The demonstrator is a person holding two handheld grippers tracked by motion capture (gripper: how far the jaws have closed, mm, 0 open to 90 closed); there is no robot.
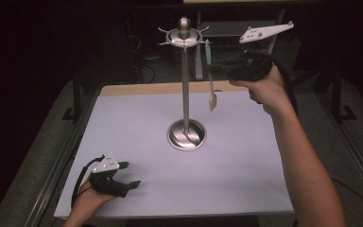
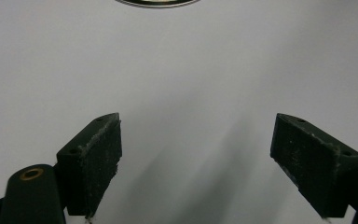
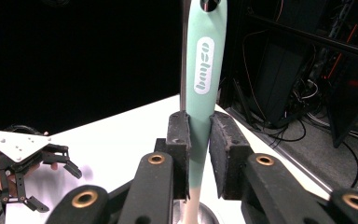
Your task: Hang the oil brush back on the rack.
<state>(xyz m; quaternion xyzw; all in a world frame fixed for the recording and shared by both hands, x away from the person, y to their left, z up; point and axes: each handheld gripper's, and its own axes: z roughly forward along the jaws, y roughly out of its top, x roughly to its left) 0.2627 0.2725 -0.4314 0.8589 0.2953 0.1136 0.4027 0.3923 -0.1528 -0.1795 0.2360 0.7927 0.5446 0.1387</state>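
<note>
right tongs [image 3: 198, 154] grip utensil [image 3: 203, 88] by stand [image 1: 185, 94]

Both tongs were matte black, each topped by a pale grey three-cornered plate dotted with small holes. The left tongs [image 1: 128, 174] trailed a black looping cable; the right tongs [image 3: 198, 154] showed brass-coloured rivets on their links and dusty, scuffed pads [image 3: 224, 149]. The person's forearms were bare, no sleeves.
</note>
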